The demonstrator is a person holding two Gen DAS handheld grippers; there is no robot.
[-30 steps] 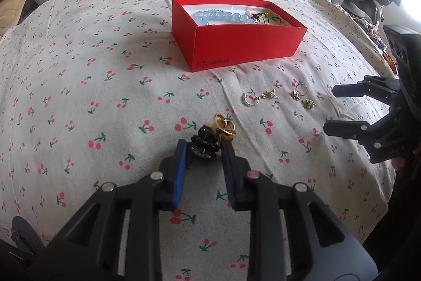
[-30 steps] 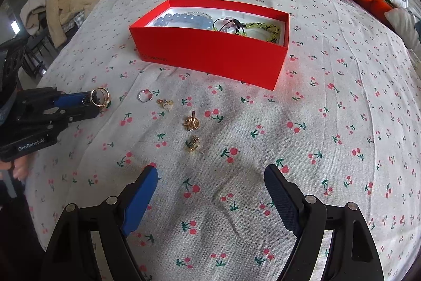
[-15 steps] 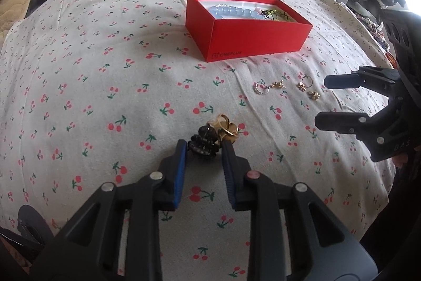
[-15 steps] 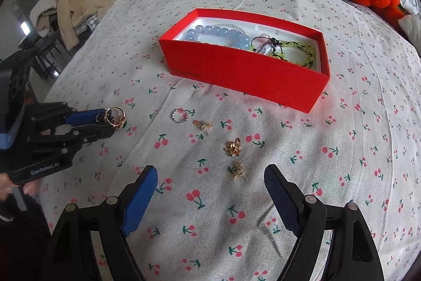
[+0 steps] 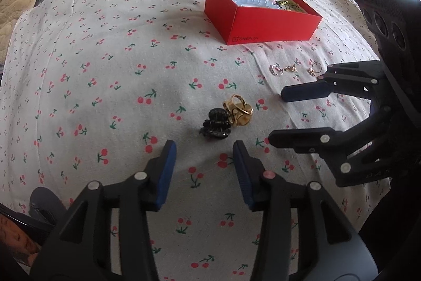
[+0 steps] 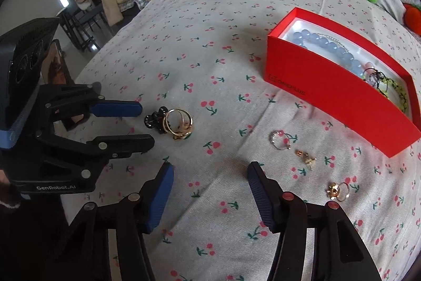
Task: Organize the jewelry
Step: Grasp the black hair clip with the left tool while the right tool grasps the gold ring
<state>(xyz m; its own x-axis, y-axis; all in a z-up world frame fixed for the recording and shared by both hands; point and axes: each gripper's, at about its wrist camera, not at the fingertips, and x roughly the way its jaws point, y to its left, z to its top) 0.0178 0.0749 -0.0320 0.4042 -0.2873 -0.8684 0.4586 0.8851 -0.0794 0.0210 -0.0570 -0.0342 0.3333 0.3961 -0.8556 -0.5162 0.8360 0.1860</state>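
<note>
- Left wrist view: the left claw (image 5: 202, 170) now stands spread and empty. A second ago it was pinching the black hair clip (image 5: 215, 124); the clip lies released on the cherry-print bedspread (image 5: 105, 65), just ahead of the fingertips and touching the gold rings (image 5: 238, 109) bunched against it.
- The right claw (image 5: 276, 115) has come in from the right side, also spread, its fingers near the clip-and-ring cluster but apart from it.
- The red box (image 5: 263, 25) sits farther back, already holding the blue bead bracelet (image 5: 252, 1) and some darker pieces. Small earrings (image 5: 282, 69) lie on the bedspread between the box and the right claw.
- Right wrist view: the right claw (image 6: 210, 188) is open with nothing between its pads, and it faces the cluster more closely than half a second ago.
- The left claw (image 6: 147, 123) shows at the left, parted, with the black hair clip (image 6: 155, 119) and gold rings (image 6: 179, 124) just past its tips.
- A beaded hoop (image 6: 279, 140), a gold charm (image 6: 305, 156) and a gold flower ring (image 6: 338, 190) lie loose beside the red box (image 6: 329, 102).
- The rings look interlinked, perhaps tangled with the clip; the view is too small to be sure.
- The release suggests a handover or regrasp: the cluster is not yet boxed, and the right claw seems placed to take it.
</note>
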